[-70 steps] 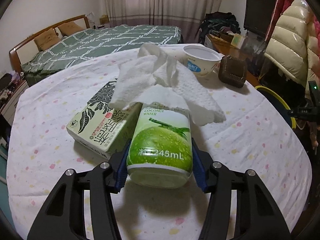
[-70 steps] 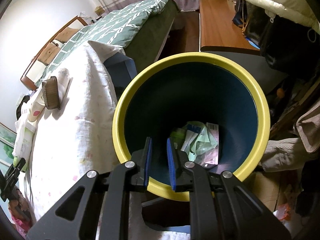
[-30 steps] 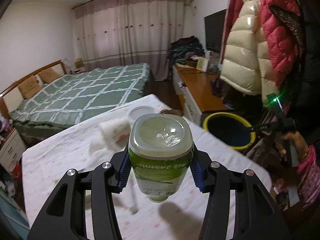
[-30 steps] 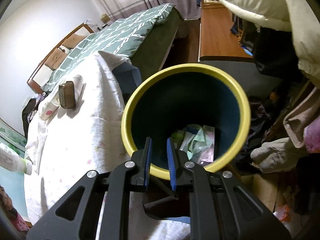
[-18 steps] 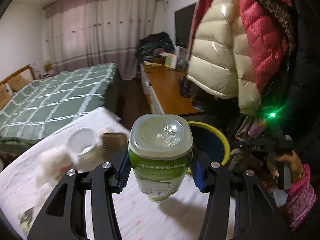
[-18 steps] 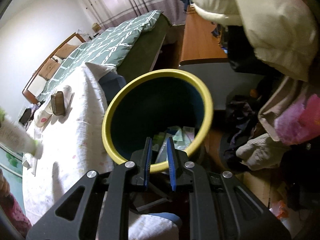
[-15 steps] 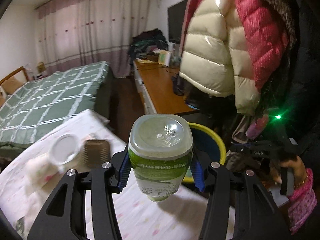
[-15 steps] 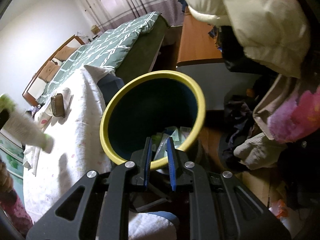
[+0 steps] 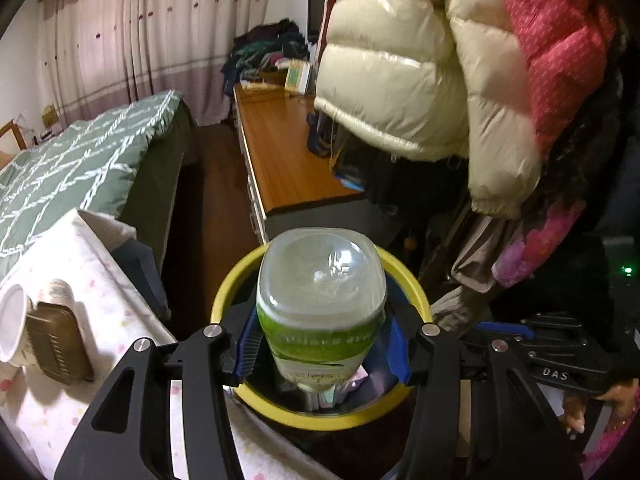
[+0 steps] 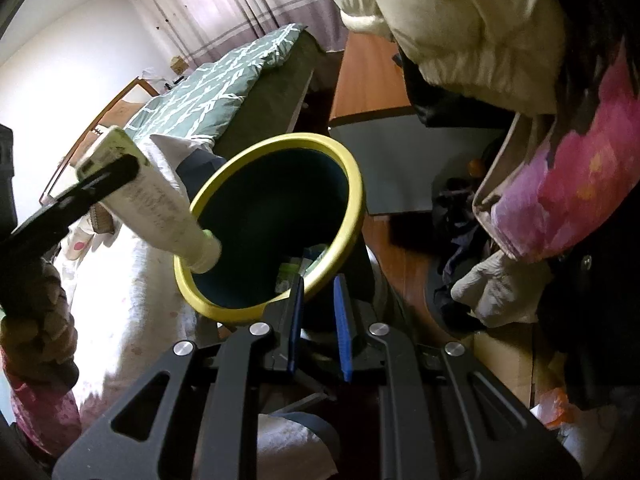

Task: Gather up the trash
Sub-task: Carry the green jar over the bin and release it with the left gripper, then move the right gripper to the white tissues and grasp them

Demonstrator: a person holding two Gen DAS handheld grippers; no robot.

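Observation:
A green-labelled coconut water bottle [image 9: 320, 280] hangs neck down between the blue pads of my left gripper [image 9: 322, 314]. The jaws are opening. The pads still touch the bottle's sides and its label looks smeared. It is straight above the yellow-rimmed dark bin [image 9: 320, 420]. In the right wrist view the bottle's neck [image 10: 204, 254] pokes past the bin's rim [image 10: 232, 312], with a left finger [image 10: 100, 184] across the bottle. My right gripper [image 10: 319, 300] is shut narrowly on the bin's near edge and holds the bin tilted beside the table. Paper trash [image 10: 296, 264] lies in the bin.
The table with a dotted white cloth [image 9: 120, 320] is on the left, bearing a brown box [image 9: 56, 344] and a white cup [image 9: 12, 320]. Puffy jackets [image 9: 400, 80] hang close above the bin. A wooden desk [image 9: 288, 152] and a bed [image 9: 72, 160] lie beyond.
My left gripper lifted the bottle off the table, turned it neck down and swung it right until it hangs over the bin. The bin tilted more toward the table.

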